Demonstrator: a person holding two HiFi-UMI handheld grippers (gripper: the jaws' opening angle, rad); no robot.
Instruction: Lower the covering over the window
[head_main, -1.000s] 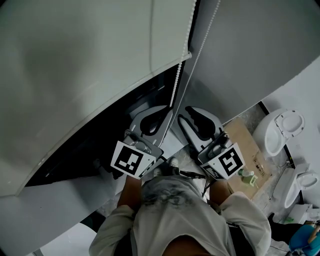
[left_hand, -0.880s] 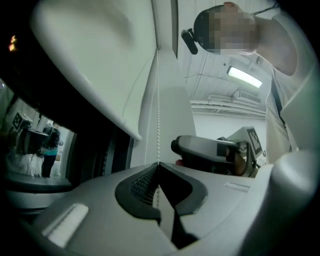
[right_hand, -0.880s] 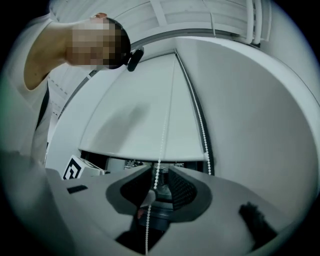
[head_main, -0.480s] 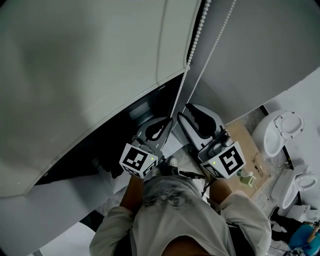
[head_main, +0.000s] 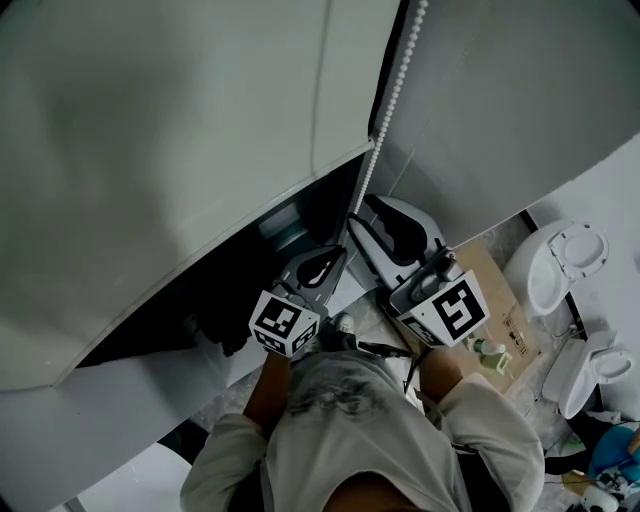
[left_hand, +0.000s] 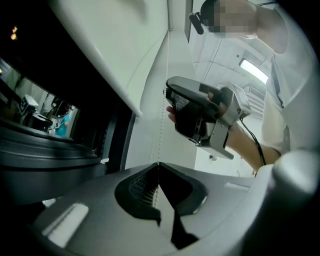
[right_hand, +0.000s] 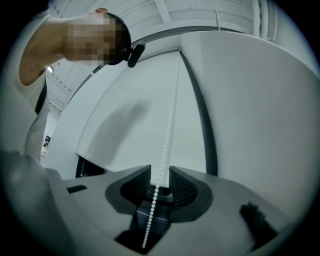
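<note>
L gripper (left_hand: 159, 164) is clamped on the bead chain (right_hand: 167, 130) below R gripper (right_hand: 160, 172), whose jaws have just been opening w/ the chain loose btwn them, and the roller blind (head_main: 180, 150) hangs partway over the dark window (head_main: 240, 275).

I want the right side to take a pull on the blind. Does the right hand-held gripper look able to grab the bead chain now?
Probably yes: the bead chain runs between the jaws of the right hand-held gripper, which have just been opening; nothing blocks it.
</note>
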